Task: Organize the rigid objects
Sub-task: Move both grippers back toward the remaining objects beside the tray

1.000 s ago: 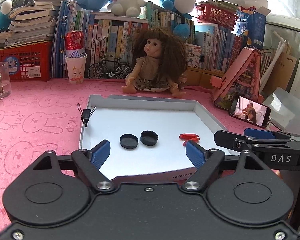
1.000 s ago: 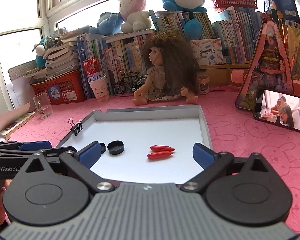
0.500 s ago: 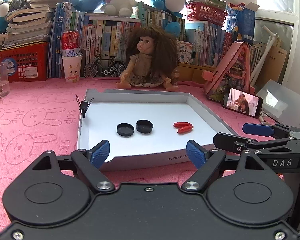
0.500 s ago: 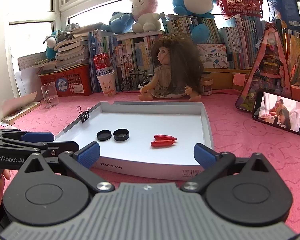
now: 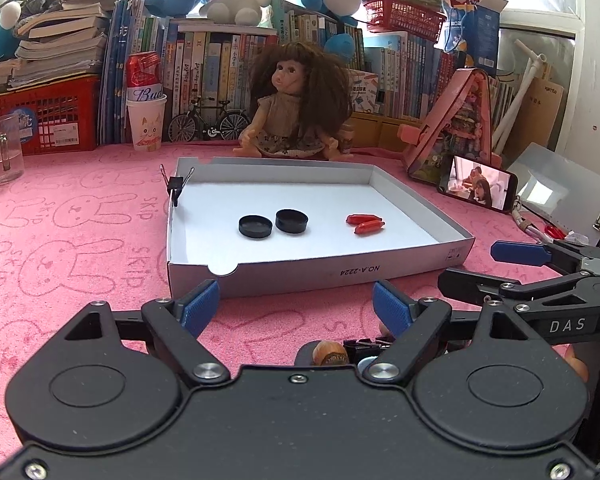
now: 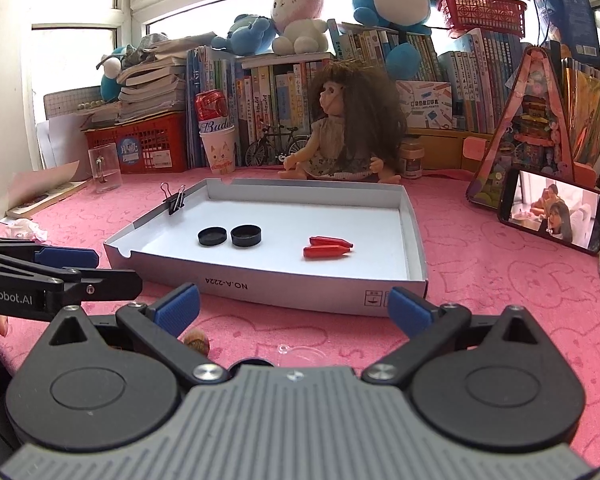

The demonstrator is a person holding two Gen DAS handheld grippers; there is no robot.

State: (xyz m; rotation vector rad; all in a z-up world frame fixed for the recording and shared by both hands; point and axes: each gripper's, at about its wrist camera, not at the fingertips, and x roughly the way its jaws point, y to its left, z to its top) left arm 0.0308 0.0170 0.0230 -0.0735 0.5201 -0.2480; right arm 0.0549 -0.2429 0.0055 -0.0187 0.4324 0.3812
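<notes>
Both grippers have backed off from the tray (image 5: 300,276) vs a sec ago. Earlier their pads hung over the white floor; now the near wall sits fully in front of them in both views and pink cloth (image 5: 60,240) shows between pads and box. Pulling back has also brought new stuff into view at the near edge: a small brown nut-looking thing (image 5: 327,354) w/ a black binder clip (image 5: 366,347) beside it in the left view, and a clear plastic bit (image 6: 300,351) in the right view.

My guess: those are the next items to sort, so the retreat is prob a setup for the next pick, not a finish.

Left gripper (image 5: 298,306): jaws apart, nothing between them. Right gripper (image 6: 294,310): same, wide apart and empty.

Already in the tray: two black caps (image 5: 272,224) touching side by side left of centre, two red capsule things (image 5: 365,224) together to the right. Another binder clip (image 5: 175,184) is clipped on the far left wall.

Readable text:
- tray near wall: "NO.A-2224", upside down
- right gripper body: "DAS"
- left gripper body: "enRobot.AI", cut off at the frame edge
- red can (image 5: 143,76) at the back: "Bud…"
- cloth: "SKIP" next to the bunny outlines

Book spines are too small to read.
</notes>
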